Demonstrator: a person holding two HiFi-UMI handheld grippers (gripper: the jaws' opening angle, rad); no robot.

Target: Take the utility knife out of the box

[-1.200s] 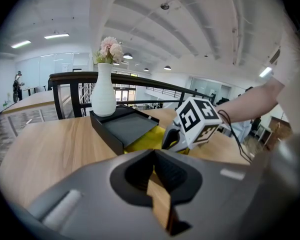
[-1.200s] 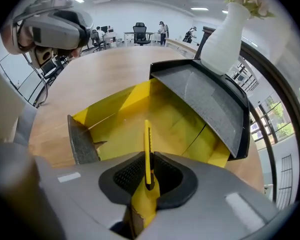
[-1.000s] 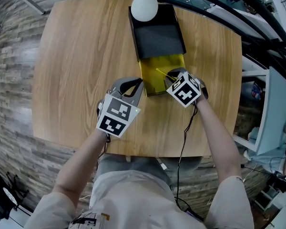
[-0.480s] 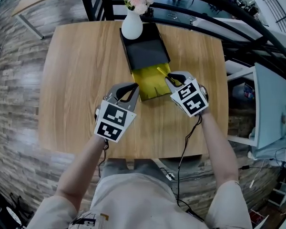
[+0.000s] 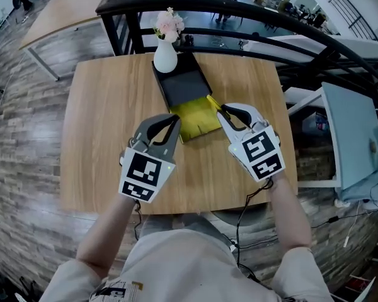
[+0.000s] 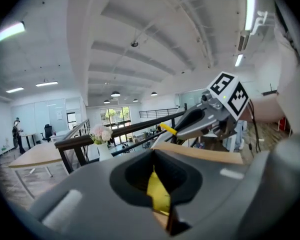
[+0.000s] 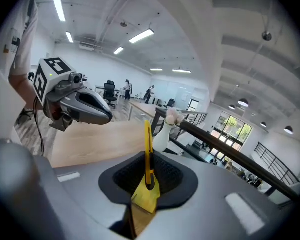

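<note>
The black box (image 5: 183,83) lies on the wooden table (image 5: 107,112) with its yellow inner tray (image 5: 194,119) slid out toward me. My right gripper (image 5: 225,113) hangs above the tray's right side, shut on the slim yellow utility knife (image 5: 213,101), whose tip sticks out past the jaws. In the right gripper view the knife (image 7: 148,151) stands on edge between the jaws of the right gripper (image 7: 148,179). My left gripper (image 5: 174,122) is above the tray's left corner, shut with nothing held. The left gripper view shows the left gripper (image 6: 157,184) and, through its gap, the yellow tray (image 6: 157,194).
A white vase (image 5: 165,56) with pink flowers stands at the box's far end. A black railing (image 5: 239,8) runs behind the table, with a lower floor beyond. A pale cabinet (image 5: 353,137) stands to the right. Bare tabletop lies left of the box.
Both grippers have risen well above the table. The right one lifted the yellow knife up out of the tray. The tray and box stayed on the table.
</note>
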